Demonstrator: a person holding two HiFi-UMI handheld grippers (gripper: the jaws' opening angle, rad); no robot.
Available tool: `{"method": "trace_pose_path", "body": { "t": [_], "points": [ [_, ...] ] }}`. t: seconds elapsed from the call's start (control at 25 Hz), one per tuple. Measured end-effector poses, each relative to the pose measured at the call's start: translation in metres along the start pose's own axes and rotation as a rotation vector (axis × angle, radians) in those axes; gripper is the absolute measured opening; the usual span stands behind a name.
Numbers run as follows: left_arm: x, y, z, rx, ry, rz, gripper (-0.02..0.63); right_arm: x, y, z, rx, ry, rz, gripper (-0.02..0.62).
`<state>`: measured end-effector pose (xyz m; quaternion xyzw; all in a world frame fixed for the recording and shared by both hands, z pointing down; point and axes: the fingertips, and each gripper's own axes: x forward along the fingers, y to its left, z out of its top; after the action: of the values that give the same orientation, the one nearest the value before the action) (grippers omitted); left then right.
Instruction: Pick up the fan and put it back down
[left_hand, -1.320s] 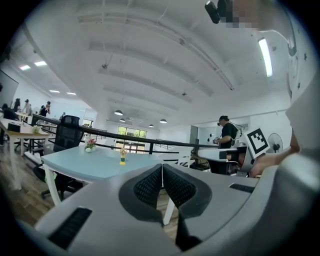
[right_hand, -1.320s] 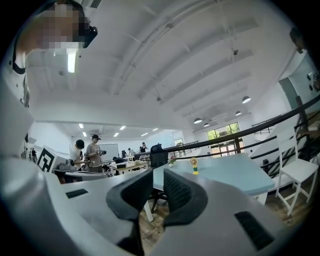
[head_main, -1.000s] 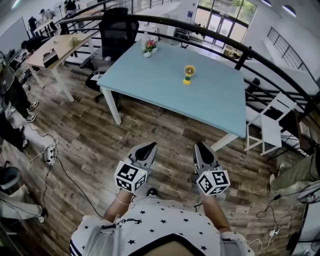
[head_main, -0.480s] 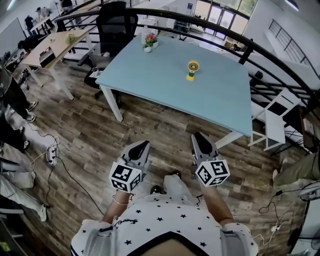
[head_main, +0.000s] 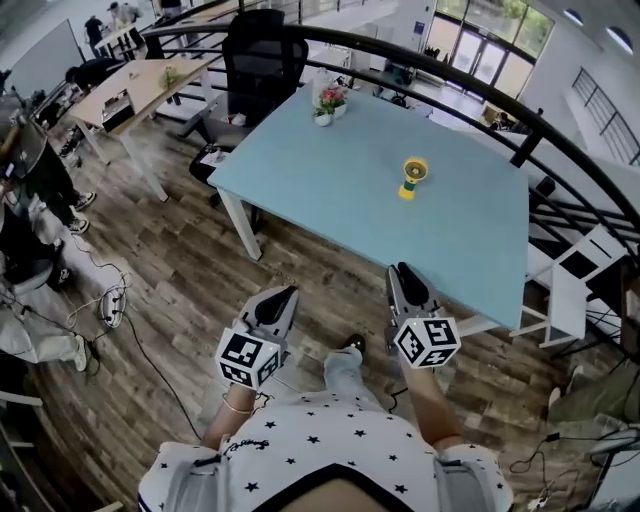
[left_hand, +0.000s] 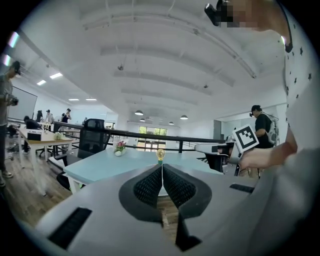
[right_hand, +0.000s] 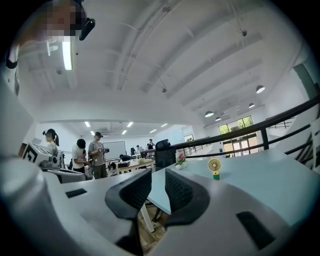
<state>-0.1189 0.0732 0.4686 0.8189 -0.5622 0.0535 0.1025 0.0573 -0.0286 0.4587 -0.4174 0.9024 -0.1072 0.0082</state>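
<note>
Fan (head_main: 412, 177) stands upright on the blue counter (head_main: 300, 190), well apart from the 2 claws. Left claw (head_main: 286, 294) closed, empty. Right claw (head_main: 403, 272) slightly apart, just been opening, nothing between its jaws.

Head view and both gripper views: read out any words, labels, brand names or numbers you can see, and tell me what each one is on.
No readable words, numbers or brand marks in any view.
Left marker cube and right marker cube: black-and-white square patterns only, no letters.
Fan: too small to show any label.
Shirt: printed stars, no text.
</note>
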Motion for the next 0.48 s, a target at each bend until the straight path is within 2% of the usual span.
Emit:
{"method": "trace_pose_path", "body": {
  "t": [0.2,0.48],
  "points": [
    [0.050,0.019,0.015,-0.004,-0.006,0.019,0.029,0.043,-0.034,0.008,0.006,0.006,0.009,0.084],
    [0.129,0.036,0.030,-0.036,-0.012,0.008,0.029,0.088,-0.101,0.014,-0.004,0.027,-0.036,0.084]
  ]
}}
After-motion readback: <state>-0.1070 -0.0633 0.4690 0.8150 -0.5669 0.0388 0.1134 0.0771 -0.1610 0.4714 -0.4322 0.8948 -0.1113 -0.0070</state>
